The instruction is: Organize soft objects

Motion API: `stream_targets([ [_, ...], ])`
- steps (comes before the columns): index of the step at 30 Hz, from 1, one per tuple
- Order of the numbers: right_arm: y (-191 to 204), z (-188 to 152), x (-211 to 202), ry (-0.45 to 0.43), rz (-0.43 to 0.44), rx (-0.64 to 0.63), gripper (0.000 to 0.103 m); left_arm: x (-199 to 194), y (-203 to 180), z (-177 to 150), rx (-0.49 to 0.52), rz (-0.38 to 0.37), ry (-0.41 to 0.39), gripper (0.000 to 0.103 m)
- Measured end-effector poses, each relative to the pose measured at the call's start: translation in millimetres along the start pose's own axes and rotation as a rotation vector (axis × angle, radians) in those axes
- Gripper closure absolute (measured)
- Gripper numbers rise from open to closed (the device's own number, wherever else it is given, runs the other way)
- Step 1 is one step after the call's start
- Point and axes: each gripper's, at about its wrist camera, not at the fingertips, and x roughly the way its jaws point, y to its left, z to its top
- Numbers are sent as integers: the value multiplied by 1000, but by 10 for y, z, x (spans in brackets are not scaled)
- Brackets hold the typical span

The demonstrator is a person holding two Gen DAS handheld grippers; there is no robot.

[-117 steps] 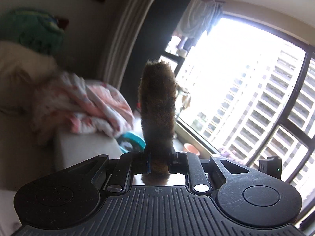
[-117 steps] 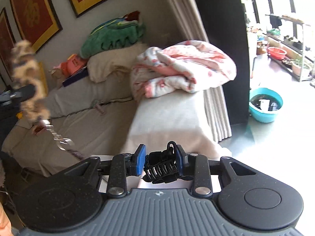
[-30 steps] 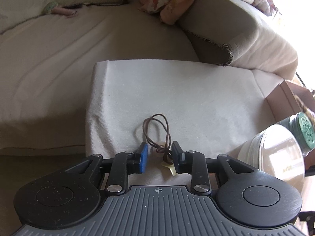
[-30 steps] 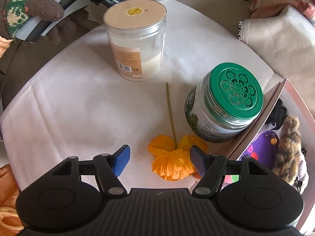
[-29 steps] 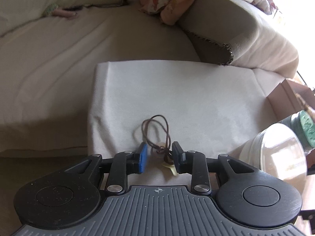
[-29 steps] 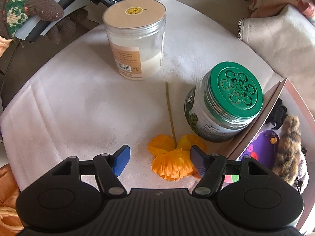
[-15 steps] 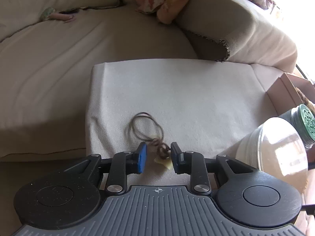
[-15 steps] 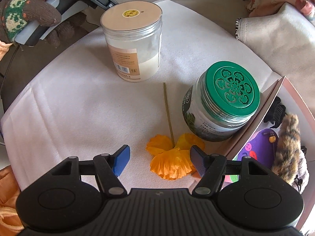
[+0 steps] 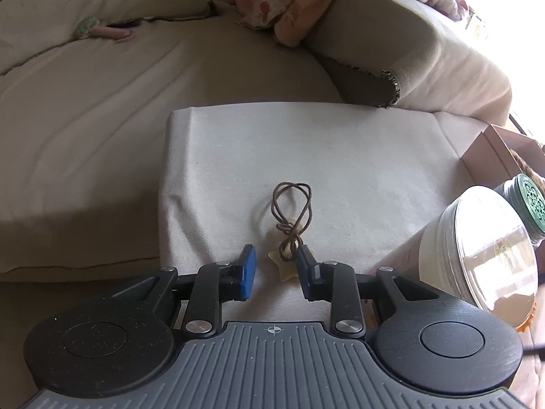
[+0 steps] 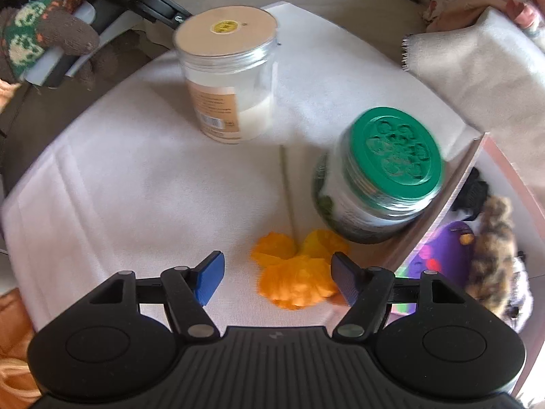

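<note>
In the left wrist view, the left gripper [image 9: 275, 274] pointed down at a white cloth [image 9: 340, 156] spread over a flat surface. Its jaws stood a little apart and were opening. Between them lay the near end of a brown hair tie [image 9: 290, 216], with a pale star charm [image 9: 284, 264] on it. The right pad seemed just beside the charm, though I could not tell whether it touched; the left pad stood clear. The tie's loops lay flat on the cloth, stretching away from the gripper. To the right stood a clear jar [image 9: 477, 248] with a flat lid, and beyond it a green-lidded jar [image 9: 531, 201]. A pink box [image 9: 490, 156] showed at the right edge. Behind the cloth was a beige sofa [image 9: 102, 102], with a floral blanket [image 9: 272, 3] draped over its arm.

In the right wrist view, the right gripper [image 10: 277, 277] hung over the same cloth [image 10: 136, 187], jaws wide and opening. An orange flower [image 10: 294, 272] lay between the pads, nearer the right one, not pressed by either. Its stem [image 10: 287, 187] ran away between the clear jar [image 10: 228, 75] and the green-lidded jar [image 10: 381, 177]. The box [image 10: 439, 221] at the right held a purple item [image 10: 446, 248], a furry spotted piece [image 10: 494, 248] and a black clip [image 10: 471, 194]. At upper left, a hand [image 10: 41, 44] in a knitted glove held the other gripper's handle.
</note>
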Motion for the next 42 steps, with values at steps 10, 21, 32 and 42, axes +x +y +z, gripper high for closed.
stream_targets([
  [10,86,-106,-52,-23,114,46,33,-34,102,-43,-17,-1,-51,71],
  [21,199,-645,39,-163,-71,90,32,25,-56,-61,101,-35,-61,70],
  [32,207,-645,82,-231,66,177,29,95,-109,-52,108,11,-104,69],
  [42,318,-522,-191,-280,14,61,29,78,-113,-47,74,25,-83,69],
])
